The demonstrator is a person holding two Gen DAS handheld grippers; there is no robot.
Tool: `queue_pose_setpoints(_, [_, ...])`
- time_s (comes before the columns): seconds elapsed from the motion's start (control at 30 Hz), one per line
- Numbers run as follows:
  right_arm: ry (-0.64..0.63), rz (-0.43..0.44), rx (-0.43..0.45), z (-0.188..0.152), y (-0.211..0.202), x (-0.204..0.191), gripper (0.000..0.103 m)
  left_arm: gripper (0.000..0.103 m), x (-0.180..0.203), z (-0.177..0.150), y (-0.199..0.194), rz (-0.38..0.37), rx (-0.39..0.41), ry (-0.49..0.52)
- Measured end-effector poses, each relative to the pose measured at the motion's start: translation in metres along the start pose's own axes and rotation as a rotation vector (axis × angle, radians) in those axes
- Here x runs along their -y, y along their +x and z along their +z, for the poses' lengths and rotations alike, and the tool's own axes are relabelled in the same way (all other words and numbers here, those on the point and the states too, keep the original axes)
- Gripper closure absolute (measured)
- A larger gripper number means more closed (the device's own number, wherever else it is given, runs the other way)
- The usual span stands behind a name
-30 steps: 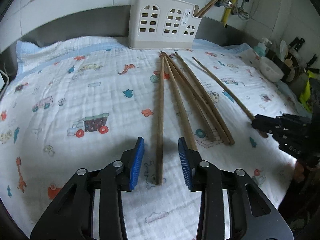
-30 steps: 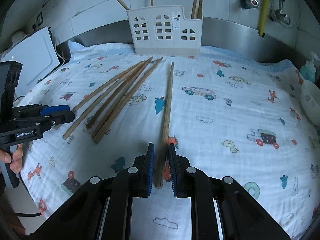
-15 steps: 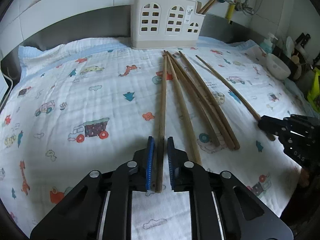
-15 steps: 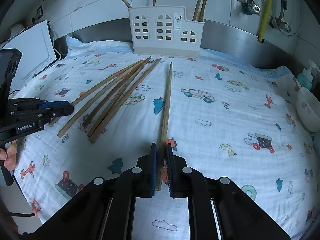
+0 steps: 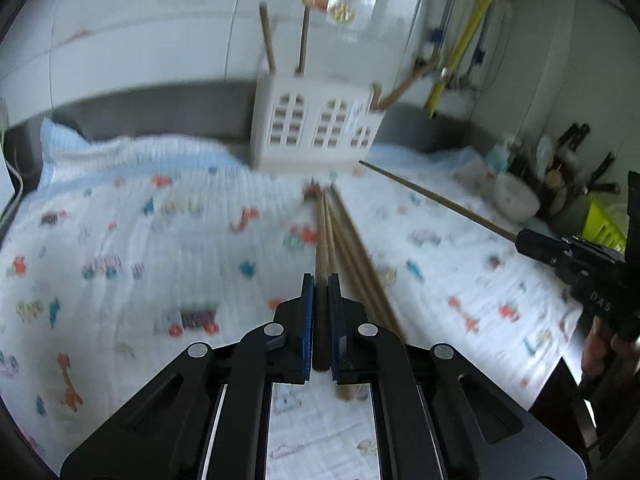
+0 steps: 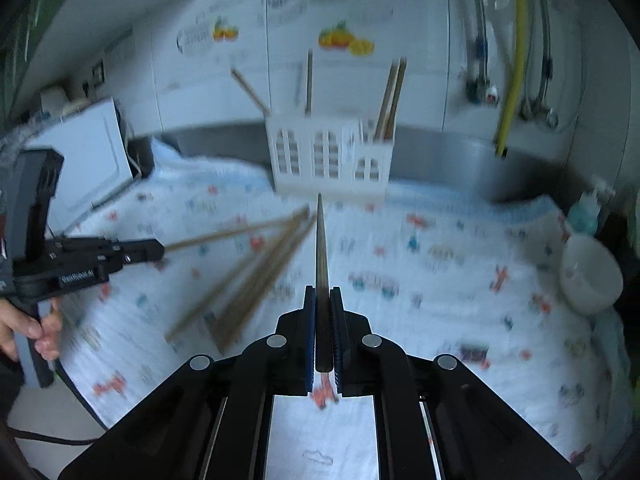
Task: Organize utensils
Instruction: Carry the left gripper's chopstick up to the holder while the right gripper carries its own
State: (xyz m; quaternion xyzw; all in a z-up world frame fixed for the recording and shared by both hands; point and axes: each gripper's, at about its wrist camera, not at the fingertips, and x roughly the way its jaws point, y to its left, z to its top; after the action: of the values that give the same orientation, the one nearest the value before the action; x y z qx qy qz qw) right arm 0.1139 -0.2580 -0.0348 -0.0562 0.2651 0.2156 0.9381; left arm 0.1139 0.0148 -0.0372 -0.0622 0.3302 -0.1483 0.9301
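1. Beneath both tongs, a cartoon-print cloth covers the worktop; white tiled wall stands beyond.
2. Since a second ago, left tongs and right tongs have each clamped and lifted one chopstick; loose chopsticks lie between them.
3. Ahead, the white holder holds upright chopsticks.

White tiled wall, yellow pipe
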Motion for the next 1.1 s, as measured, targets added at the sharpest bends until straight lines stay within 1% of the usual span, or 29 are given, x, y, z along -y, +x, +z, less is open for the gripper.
queue_pose_setpoints(0.17, [-0.003, 0.034, 0.063, 0.033, -0.015, 0.004, 0.096, 0.098, 0.005, 0.019, -0.010, -0.005, 0.065, 0.023])
queue_pose_setpoints(0.27, [-0.023, 0.039, 0.080, 0.046, -0.019, 0.001, 0.096, 0.098, 0.005, 0.026, -0.008, -0.009, 0.074, 0.029])
queue_pose_setpoints(0.37, [-0.058, 0.044, 0.071, 0.057, -0.018, -0.004, 0.096, 0.098, 0.004, 0.032, -0.009, -0.008, 0.078, 0.035])
queue_pose_setpoints(0.5, [-0.096, 0.020, 0.061, 0.068, -0.016, -0.003, 0.096, 0.098, 0.000, 0.046, -0.014, -0.009, 0.105, 0.039])
queue_pose_setpoints(0.63, [-0.122, -0.008, 0.065, 0.081, -0.014, -0.002, 0.096, 0.098, 0.006, 0.065, -0.016, 0.002, 0.127, 0.086])
queue_pose_setpoints(0.7, [-0.130, -0.015, 0.064, 0.088, -0.013, 0.001, 0.096, 0.098, 0.007, 0.071, -0.014, 0.013, 0.128, 0.107])
queue_pose_setpoints(0.83, [-0.136, -0.012, 0.067, 0.103, -0.010, 0.006, 0.096, 0.098, 0.010, 0.081, -0.004, 0.013, 0.109, 0.124])
queue_pose_setpoints(1.0, [-0.143, -0.009, 0.079, 0.133, -0.007, 0.012, 0.096, 0.098, 0.013, 0.104, -0.003, -0.003, 0.127, 0.138])
queue_pose_setpoints(1.1, [-0.157, -0.032, 0.089, 0.155, -0.004, 0.017, 0.096, 0.098, 0.018, 0.125, -0.003, -0.008, 0.149, 0.157])
